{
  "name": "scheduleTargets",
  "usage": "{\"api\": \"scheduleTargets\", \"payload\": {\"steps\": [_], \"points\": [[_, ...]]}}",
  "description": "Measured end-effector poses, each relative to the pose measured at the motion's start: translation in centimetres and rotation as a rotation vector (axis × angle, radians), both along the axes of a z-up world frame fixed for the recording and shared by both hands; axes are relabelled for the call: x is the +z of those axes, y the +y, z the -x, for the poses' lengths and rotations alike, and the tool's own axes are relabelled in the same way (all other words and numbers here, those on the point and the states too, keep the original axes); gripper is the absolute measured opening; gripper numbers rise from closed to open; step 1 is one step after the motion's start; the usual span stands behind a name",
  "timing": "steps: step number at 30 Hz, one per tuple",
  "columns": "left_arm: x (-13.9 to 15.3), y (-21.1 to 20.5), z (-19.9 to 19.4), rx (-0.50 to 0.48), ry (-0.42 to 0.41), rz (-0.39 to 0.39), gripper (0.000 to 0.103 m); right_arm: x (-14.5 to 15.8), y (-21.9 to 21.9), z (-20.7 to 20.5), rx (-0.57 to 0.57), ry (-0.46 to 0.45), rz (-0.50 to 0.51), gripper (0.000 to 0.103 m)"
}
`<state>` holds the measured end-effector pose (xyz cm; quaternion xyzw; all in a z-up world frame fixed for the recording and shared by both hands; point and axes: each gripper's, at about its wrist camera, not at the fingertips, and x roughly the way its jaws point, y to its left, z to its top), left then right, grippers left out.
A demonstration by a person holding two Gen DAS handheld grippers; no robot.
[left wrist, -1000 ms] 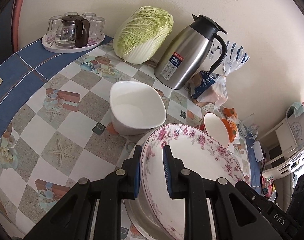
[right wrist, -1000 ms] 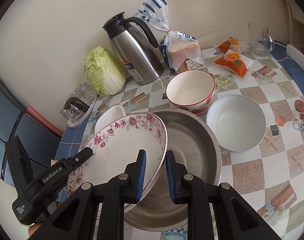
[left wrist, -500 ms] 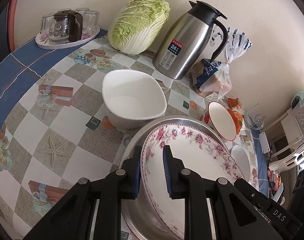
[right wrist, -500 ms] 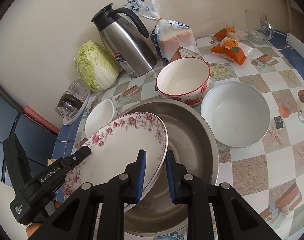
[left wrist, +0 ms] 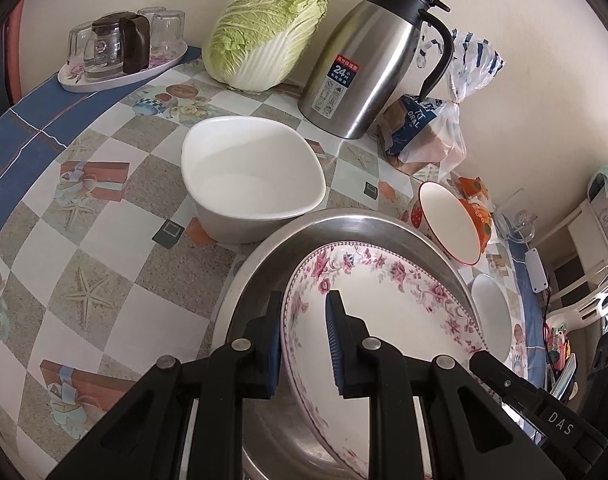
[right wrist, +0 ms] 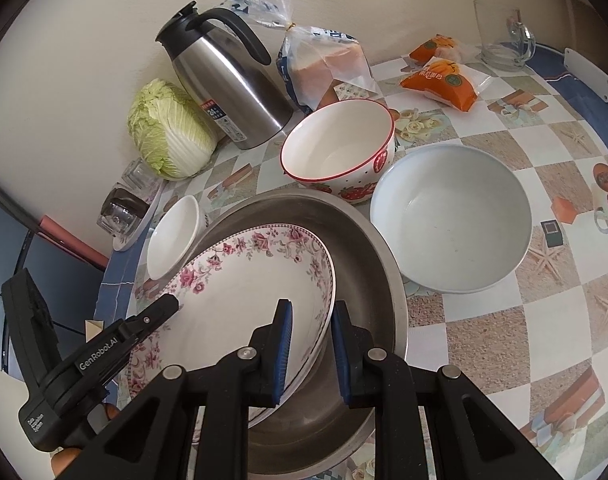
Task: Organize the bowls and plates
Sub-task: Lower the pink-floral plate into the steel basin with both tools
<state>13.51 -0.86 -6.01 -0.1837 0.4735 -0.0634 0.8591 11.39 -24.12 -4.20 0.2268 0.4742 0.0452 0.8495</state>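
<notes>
A white plate with a pink flower rim (left wrist: 384, 308) (right wrist: 239, 284) sits inside a large steel basin (left wrist: 344, 226) (right wrist: 356, 236). My left gripper (left wrist: 304, 344) is shut on the plate's left rim, and my right gripper (right wrist: 312, 354) is shut on its right rim. The left gripper's body (right wrist: 103, 344) shows low on the left in the right wrist view. A squarish white bowl (left wrist: 251, 176) (right wrist: 171, 240) stands left of the basin. Behind it is a strawberry-patterned bowl with a red rim (right wrist: 340, 148) (left wrist: 452, 224), and to its right a pale round bowl (right wrist: 452, 216) (left wrist: 490, 316).
Against the wall stand a steel jug (left wrist: 368, 60), a cabbage (left wrist: 263, 28), a bag of bread (right wrist: 324, 64) and a tray of glasses (left wrist: 119, 52). Orange snack packets (right wrist: 440, 76) and a glass mug (right wrist: 500, 36) lie at the far right. The checked tablecloth (left wrist: 83, 240) covers the table.
Both grippers have come down with the plate; it now lies lower, inside the steel basin's rim. The grip on both rims is unchanged.
</notes>
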Motion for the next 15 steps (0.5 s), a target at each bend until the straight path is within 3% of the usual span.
{"api": "scheduleTargets", "payload": {"steps": [15], "points": [[-1.1,-0.5,-0.3,-0.003,0.04,-0.018,0.021,-0.9,-0.3,-0.1,-0.011,0.028,0.001,0.021]]}}
